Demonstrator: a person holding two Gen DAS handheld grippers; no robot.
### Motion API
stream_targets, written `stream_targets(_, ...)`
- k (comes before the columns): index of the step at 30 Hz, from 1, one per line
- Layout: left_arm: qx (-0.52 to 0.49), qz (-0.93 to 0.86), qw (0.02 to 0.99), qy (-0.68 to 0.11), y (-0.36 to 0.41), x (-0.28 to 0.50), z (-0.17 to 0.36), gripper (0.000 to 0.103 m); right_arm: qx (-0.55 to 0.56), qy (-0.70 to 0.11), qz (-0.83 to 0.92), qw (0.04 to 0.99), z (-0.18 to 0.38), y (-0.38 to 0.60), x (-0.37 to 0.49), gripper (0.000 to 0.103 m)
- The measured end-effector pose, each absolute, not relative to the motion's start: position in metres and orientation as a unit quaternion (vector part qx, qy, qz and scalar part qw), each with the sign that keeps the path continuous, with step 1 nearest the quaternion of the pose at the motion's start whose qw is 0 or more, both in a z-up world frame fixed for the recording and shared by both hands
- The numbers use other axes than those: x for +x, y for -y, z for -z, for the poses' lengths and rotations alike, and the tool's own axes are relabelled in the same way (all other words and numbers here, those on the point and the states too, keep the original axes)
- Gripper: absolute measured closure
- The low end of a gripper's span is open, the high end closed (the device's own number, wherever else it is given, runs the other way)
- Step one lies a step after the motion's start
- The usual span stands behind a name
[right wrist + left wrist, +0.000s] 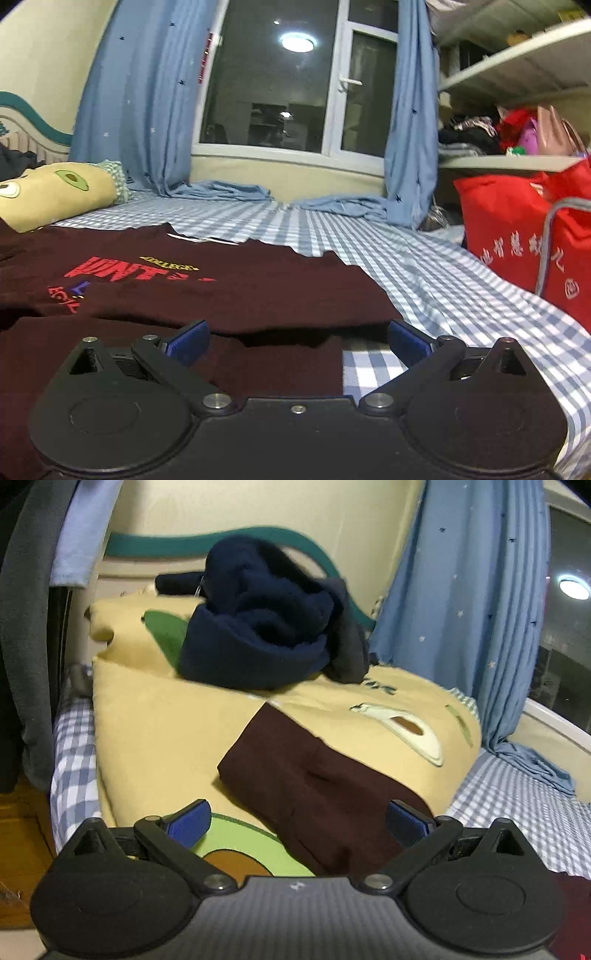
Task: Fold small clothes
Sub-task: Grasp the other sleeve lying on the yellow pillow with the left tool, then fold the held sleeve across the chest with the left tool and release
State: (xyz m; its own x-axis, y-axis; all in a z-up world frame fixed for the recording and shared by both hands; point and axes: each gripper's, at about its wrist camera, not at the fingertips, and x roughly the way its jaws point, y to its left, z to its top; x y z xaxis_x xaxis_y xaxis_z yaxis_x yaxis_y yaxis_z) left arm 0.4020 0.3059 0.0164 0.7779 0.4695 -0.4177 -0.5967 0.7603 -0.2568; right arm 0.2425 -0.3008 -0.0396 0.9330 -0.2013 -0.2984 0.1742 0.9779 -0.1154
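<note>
A dark maroon T-shirt [207, 291] with red lettering lies spread on the checked bed sheet [424, 266], with a fold near its front edge. My right gripper [297, 341] is open just above that front edge, holding nothing. In the left wrist view a maroon sleeve of the shirt [314, 775] rests up on a yellow folded quilt [159, 731]. My left gripper [297, 823] is open, its blue pads either side of the sleeve, not closed on it.
A pile of navy and grey clothes [266, 620] sits on top of the quilt. Blue curtains [136, 99] hang by the window. A red bag [517, 236] stands at the right bedside. An avocado-print pillow [55, 192] lies at the left.
</note>
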Motion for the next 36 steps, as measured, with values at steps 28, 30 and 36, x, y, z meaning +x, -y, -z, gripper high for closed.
stream_targets(28, -0.047, -0.16, 0.985, -0.046, -0.184, 0.419, -0.104, 0.089, -0.089, -0.122, 0.079, 0.985, 0.028, 0.291, 0.238, 0.001)
stream_targets(30, -0.02, -0.119, 0.992, -0.039, -0.151, 0.42, -0.115, 0.089, -0.081, -0.12, 0.08, 0.986, 0.028, 0.293, 0.237, 0.001)
stream_targets(36, 0.021, -0.008, 0.999, -0.041, -0.056, 0.416, -0.116, 0.09, -0.068, -0.119, 0.086, 0.987, 0.027, 0.301, 0.23, 0.001)
